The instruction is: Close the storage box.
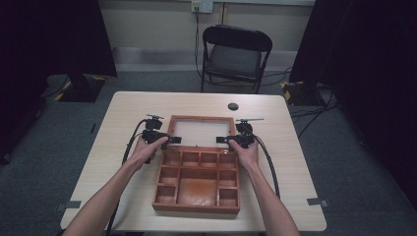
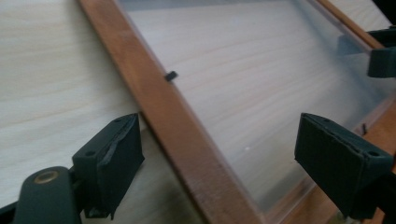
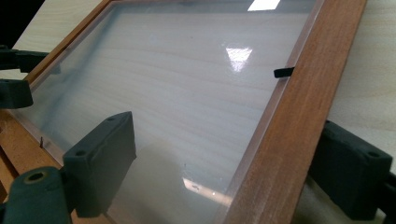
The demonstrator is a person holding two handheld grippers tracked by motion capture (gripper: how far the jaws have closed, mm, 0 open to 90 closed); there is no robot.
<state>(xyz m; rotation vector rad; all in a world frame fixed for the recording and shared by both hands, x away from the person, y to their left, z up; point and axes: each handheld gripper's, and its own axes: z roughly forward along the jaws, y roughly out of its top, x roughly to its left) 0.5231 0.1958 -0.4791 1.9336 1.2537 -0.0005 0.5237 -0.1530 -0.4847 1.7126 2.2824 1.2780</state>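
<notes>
A brown wooden box (image 1: pixel 196 206) with several compartments sits open on the table. Its glass-paned lid (image 1: pixel 200 118) is folded back behind it. My left gripper (image 1: pixel 169 140) is at the lid's left rail and my right gripper (image 1: pixel 223 140) at its right rail. In the left gripper view the jaws of the left gripper (image 2: pixel 219 144) stand open, straddling the wooden rail (image 2: pixel 159 102) and part of the glass pane (image 2: pixel 252 70). In the right gripper view the right gripper (image 3: pixel 231 140) is open too, with the rail (image 3: pixel 303 93) between its jaws, not pinched.
The light wooden table (image 1: pixel 128 113) has a round cable hole (image 1: pixel 233 106) behind the lid. A black folding chair (image 1: pixel 236 54) stands beyond the far edge. Small black clips (image 2: pixel 171 75) (image 3: pixel 283 72) hold the pane in the frame. Dark curtains flank both sides.
</notes>
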